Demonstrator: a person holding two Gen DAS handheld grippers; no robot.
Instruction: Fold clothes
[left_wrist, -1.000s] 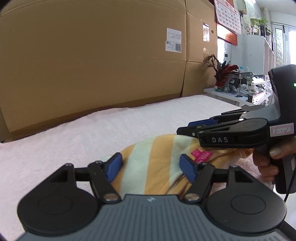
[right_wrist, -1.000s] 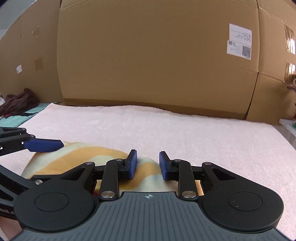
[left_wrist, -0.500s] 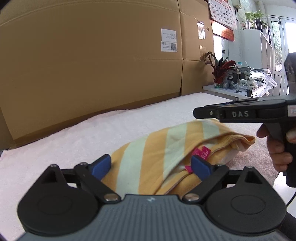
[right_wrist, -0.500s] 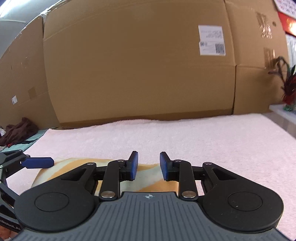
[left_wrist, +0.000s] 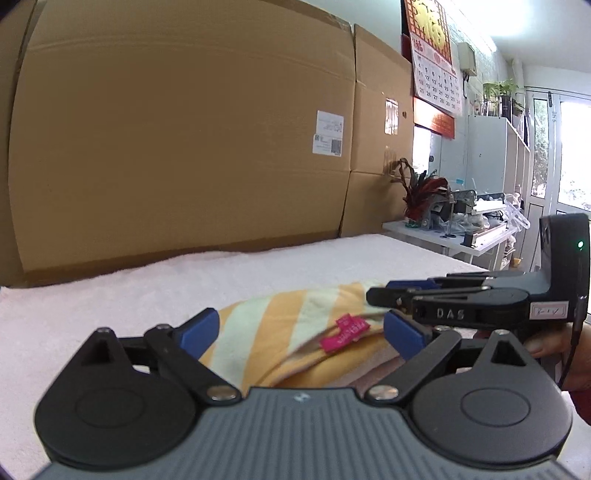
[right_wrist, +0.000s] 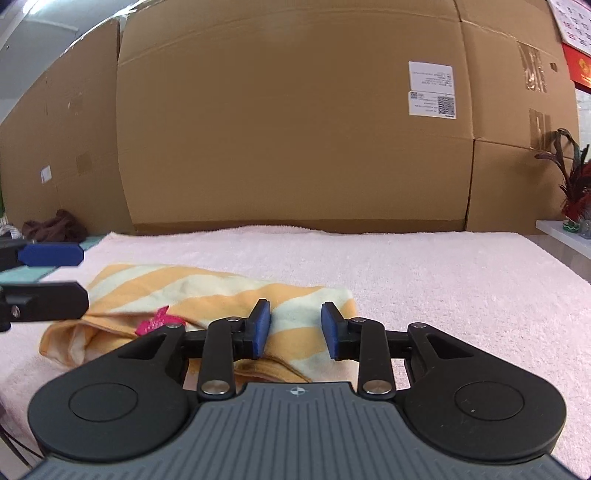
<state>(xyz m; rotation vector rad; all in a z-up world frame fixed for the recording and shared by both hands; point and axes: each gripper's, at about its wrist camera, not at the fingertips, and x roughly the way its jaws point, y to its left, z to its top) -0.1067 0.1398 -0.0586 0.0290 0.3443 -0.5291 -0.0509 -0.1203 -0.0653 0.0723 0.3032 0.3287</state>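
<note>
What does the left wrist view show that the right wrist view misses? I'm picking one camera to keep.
Only the left wrist view shows the side table, the door and the hand holding the right claw. Only the right wrist view shows the dark clothes pile at far left. Both show the striped folded garment, its pink tag, the white towel, the cardboard boxes and the red plant.

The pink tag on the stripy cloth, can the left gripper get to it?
Probably yes. The pink tag lies uncovered on the stripy cloth, just ahead of the wide-open left gripper. The right gripper, jaws opening, hovers beside it but doesn't block the way.
</note>
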